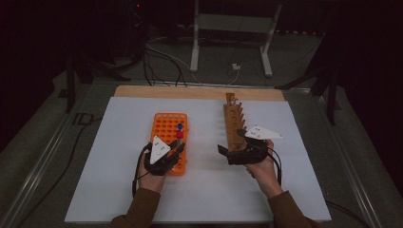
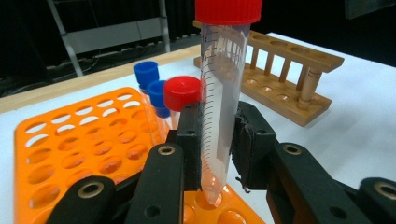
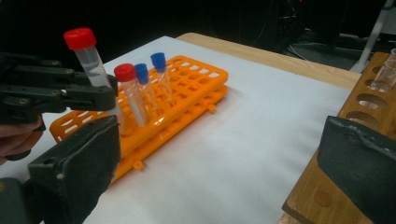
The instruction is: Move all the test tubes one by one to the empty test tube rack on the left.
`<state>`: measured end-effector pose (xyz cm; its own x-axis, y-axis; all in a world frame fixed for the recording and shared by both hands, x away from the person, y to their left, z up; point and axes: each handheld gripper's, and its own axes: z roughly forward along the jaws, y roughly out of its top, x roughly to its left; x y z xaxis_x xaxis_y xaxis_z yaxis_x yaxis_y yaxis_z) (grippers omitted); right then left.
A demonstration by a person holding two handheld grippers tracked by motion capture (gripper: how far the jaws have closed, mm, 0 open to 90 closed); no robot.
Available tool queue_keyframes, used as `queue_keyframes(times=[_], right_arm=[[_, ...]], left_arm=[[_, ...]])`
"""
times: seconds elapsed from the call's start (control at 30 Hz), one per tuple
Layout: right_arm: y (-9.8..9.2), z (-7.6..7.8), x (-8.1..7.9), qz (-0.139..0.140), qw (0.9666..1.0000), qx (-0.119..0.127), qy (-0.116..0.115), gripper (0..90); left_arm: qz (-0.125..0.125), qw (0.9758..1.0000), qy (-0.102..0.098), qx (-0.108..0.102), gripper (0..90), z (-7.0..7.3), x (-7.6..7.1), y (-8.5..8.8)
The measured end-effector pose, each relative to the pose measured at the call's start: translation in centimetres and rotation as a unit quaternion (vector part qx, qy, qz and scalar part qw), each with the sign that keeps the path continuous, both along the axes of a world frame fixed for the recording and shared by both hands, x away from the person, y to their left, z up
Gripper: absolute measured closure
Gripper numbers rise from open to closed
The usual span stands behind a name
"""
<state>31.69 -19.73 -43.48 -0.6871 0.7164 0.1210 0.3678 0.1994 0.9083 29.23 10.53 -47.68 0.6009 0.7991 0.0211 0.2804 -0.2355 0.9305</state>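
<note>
You had the left claw [image 2: 219,154] clamped on a red-capped conical centrifuge tube [image 2: 222,93], held upright with its pointed tip poised just at a hole along the near edge of the orange tube rack [image 2: 70,140]. By the look of it, the step in hand was either seating that tube in the rack or drawing it out; the pictures alone could not settle which. If you were seating it, the next move called for keeping the tube plumb, centring the tip over the hole and lowering straight down before letting the grip go. Your right claw [image 3: 219,163] stood wide apart with nothing between its jaws, resting beside the near end of the wooden test-tube rack [image 1: 234,124] on the white bench [image 1: 119,190]. In the orange rack stood three capped tubes close together: another red-capped tube [image 3: 130,93] nearest your left claw, and two blue-capped tubes [image 3: 152,77] behind it; the remaining holes looked empty. The wooden rack held what seemed to be one clear glass tube [image 3: 386,74] at its far end, though that was hard to make out.
</note>
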Motion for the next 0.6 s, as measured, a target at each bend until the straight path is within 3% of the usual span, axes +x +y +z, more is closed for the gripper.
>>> queue_keyframes(times=[0.3, 0.6], right_arm=[[-0.1, 0.1, -0.1, 0.002, 1.0000, 0.002, -0.001, 0.1], [0.0, 0.1, -0.1, 0.004, 1.0000, 0.002, -0.001, 0.1]], left_arm=[[0.010, 0.9980, 0.045, 0.044, 74.4, -1.1, 0.3, -0.4], [0.018, 0.9957, 0.069, 0.058, 74.5, -1.6, 0.5, -0.6]])
